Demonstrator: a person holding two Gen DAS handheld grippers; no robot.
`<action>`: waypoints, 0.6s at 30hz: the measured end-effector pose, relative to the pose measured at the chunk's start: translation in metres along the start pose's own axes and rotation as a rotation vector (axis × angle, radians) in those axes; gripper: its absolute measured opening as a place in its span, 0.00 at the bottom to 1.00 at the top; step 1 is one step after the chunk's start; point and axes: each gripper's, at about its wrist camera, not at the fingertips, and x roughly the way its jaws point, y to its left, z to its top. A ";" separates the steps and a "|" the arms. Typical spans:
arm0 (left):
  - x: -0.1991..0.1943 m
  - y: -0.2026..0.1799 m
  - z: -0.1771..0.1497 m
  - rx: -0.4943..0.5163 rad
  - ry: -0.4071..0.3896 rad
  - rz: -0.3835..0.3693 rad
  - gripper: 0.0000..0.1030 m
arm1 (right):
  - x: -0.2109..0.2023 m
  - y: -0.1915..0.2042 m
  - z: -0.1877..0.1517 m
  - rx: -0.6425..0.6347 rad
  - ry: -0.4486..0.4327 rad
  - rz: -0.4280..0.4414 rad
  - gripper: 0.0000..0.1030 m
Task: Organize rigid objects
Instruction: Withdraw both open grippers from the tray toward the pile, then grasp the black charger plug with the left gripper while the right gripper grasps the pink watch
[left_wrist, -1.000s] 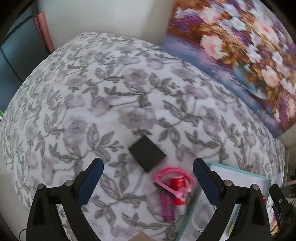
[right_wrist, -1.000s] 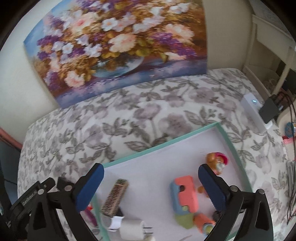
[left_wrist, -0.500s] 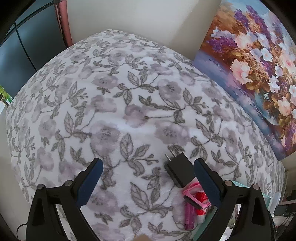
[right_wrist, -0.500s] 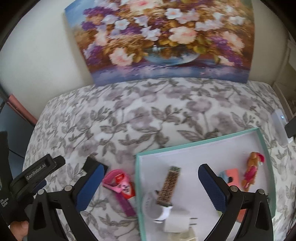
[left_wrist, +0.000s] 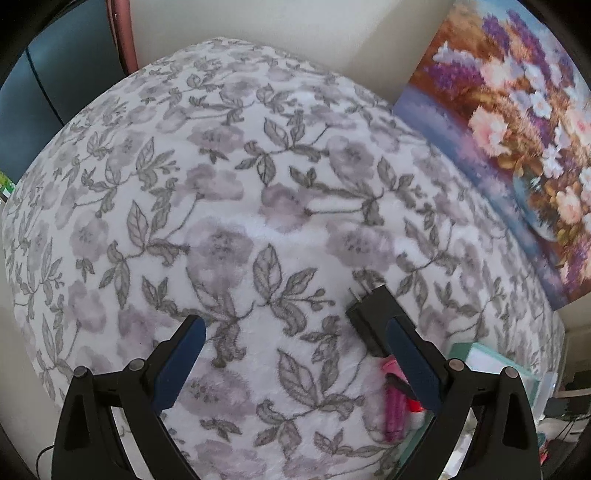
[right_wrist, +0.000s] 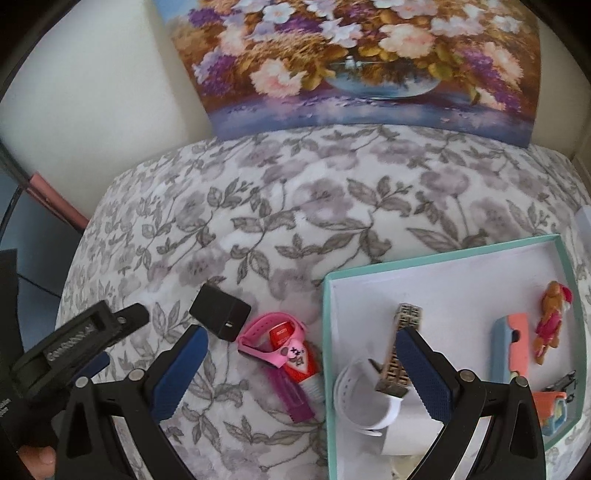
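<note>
A black charger block (right_wrist: 220, 312) lies on the flowered blanket, beside a pink watch (right_wrist: 275, 334) and a purple comb (right_wrist: 291, 393). A teal-rimmed white tray (right_wrist: 327, 332) to the right holds a white watch (right_wrist: 365, 400), a patterned strap (right_wrist: 400, 349), a figurine (right_wrist: 552, 319) and toy blocks (right_wrist: 509, 345). My right gripper (right_wrist: 301, 373) is open above the pink watch. My left gripper (left_wrist: 295, 363) is open, left of the charger (left_wrist: 371, 319); it also shows in the right wrist view (right_wrist: 88, 343).
A flower painting (right_wrist: 369, 62) leans on the wall behind the bed. The blanket (left_wrist: 221, 184) stretches far left to the bed edge. The tray corner (left_wrist: 480, 354) and the pink watch (left_wrist: 395, 384) show at the lower right of the left wrist view.
My right gripper has swung left, from over the tray to over the pink watch and charger. My left gripper has turned left, so the charger now sits by its right finger.
</note>
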 end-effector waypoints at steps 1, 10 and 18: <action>0.004 0.001 -0.001 0.001 0.012 0.010 0.96 | 0.002 0.002 -0.001 -0.008 0.001 0.001 1.00; 0.031 0.013 0.001 -0.033 0.063 0.037 0.96 | 0.034 0.021 -0.009 -0.088 0.046 -0.020 0.89; 0.048 0.019 0.003 -0.052 0.098 0.040 0.96 | 0.048 0.033 -0.012 -0.146 0.058 -0.037 0.86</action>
